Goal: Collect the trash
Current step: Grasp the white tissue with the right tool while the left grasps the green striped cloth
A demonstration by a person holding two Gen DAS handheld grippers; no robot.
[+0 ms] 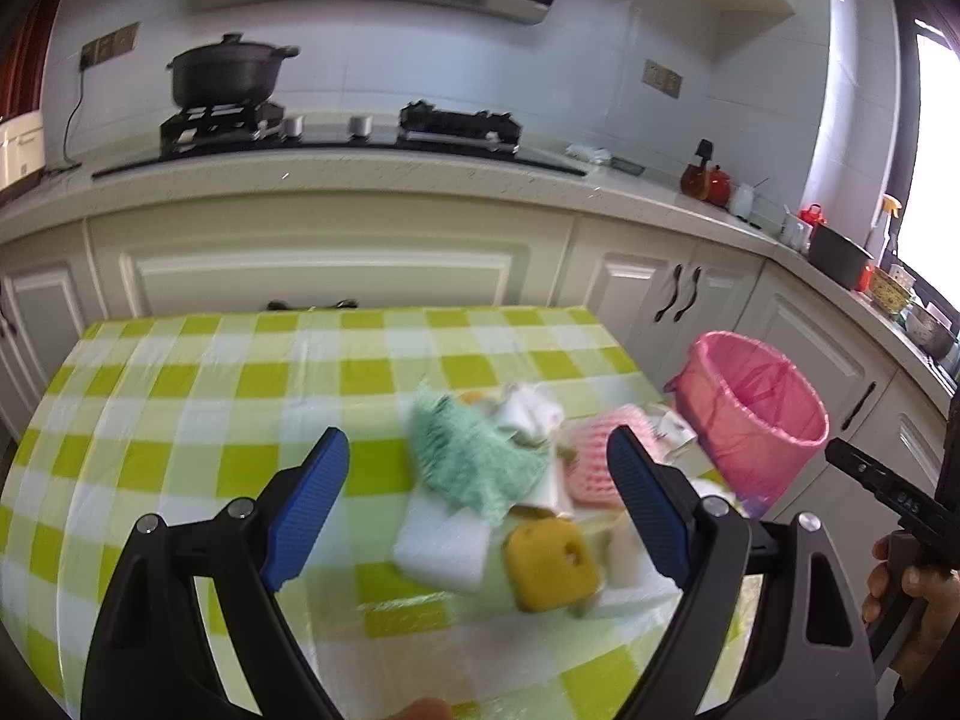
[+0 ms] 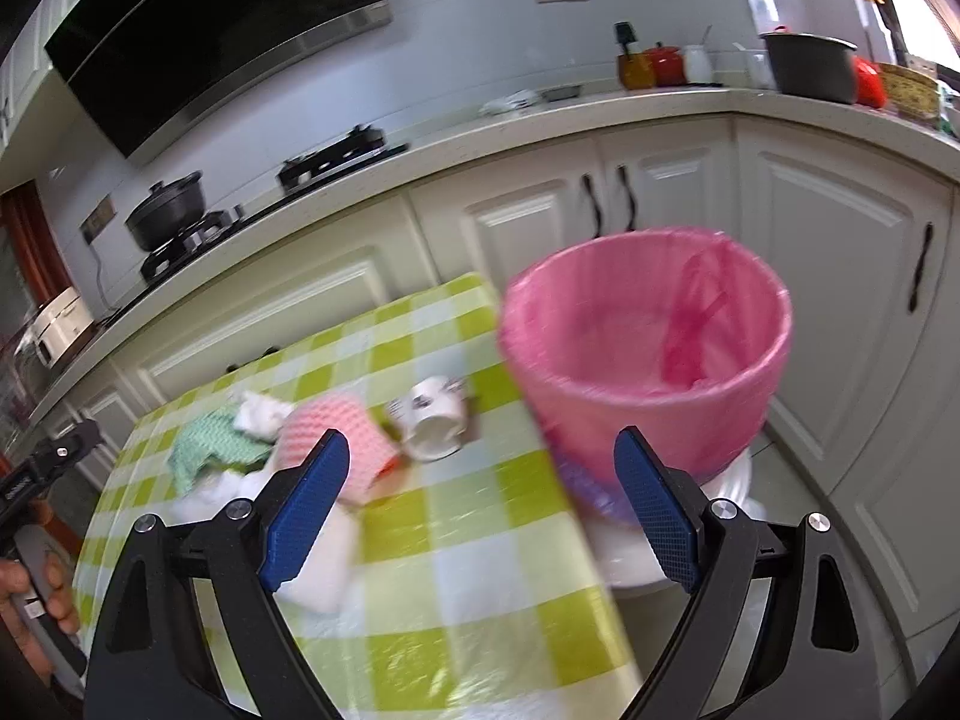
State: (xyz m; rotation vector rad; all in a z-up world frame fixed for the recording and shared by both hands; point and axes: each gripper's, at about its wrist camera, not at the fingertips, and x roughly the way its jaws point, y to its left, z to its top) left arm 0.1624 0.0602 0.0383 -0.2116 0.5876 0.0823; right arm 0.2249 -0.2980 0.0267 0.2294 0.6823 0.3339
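worktop (image 1: 180, 372) under a green-and-white checked cloth, standing in front of cream kitchen cabinets (image 1: 324, 264). pink-lined waste bin (image 2: 648, 354) just off the worktop's right edge, standing on something white, mouth open and nothing but the liner visible inside; same bin at the right in the left wrist view (image 1: 756, 414). trash heaped on the worktop just left of the bin, blurred in both views. green fuzzy cloth (image 1: 474, 456) at the far-left part of the heap from the bin. white foam block (image 1: 444, 546) at the near edge of the heap, further from the bin than the sponge. pink foam net sleeve (image 1: 594, 462) between the green cloth and the bin. yellow sponge (image 1: 552, 564) just right of the white block, nearer the bin. white paper cup (image 2: 435, 420) lying on its side, closest of the heap to the bin. crumpled white tissue (image 2: 261, 411) beside the green cloth, on the side away from the bin.

left gripper (image 1: 480, 504) over the heap, well left of the bin, jaws spread wide, pads touching nothing. right gripper (image 2: 483, 504) in front of the bin, jaws spread wide, nothing held.
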